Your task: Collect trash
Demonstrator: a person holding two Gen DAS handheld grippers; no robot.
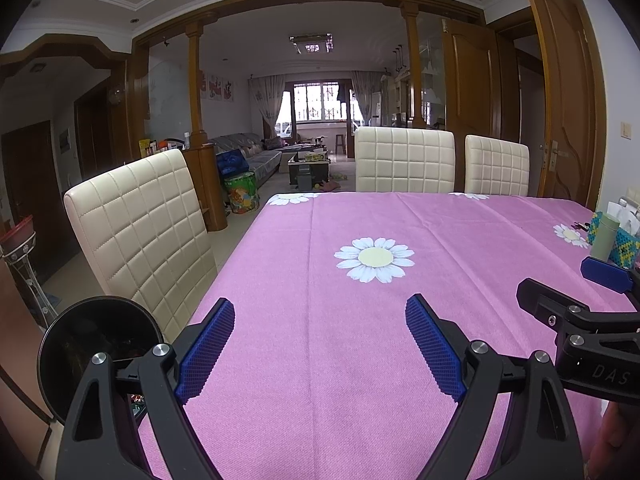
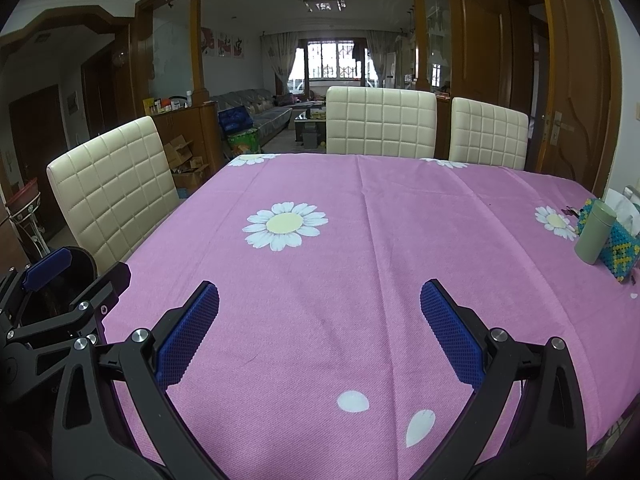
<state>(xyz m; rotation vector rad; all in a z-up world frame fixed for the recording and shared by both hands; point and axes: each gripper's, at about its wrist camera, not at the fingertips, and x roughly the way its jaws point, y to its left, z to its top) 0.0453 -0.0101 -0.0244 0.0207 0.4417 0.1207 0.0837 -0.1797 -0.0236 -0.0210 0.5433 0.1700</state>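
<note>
Left gripper (image 1: 320,344) and right gripper (image 2: 320,332) held wide apart, nothing grasped. No trash seen on pink daisy-print tablecloth (image 1: 360,360); handling and grasp point cannot be judged. Black round bin (image 1: 100,352) at lower left, beside table edge. Cream quilted chairs (image 1: 404,160) ranged around; grey-green cylindrical canister (image 2: 594,236) at right edge. Cloth soft, snag-prone.

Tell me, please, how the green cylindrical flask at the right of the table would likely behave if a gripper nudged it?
The green flask stands upright, tall and narrow, so a high push would probably tip it. Its smooth round wall suggests it could roll once down, and slip between pads. The beaded box beside it might stop it.
</note>
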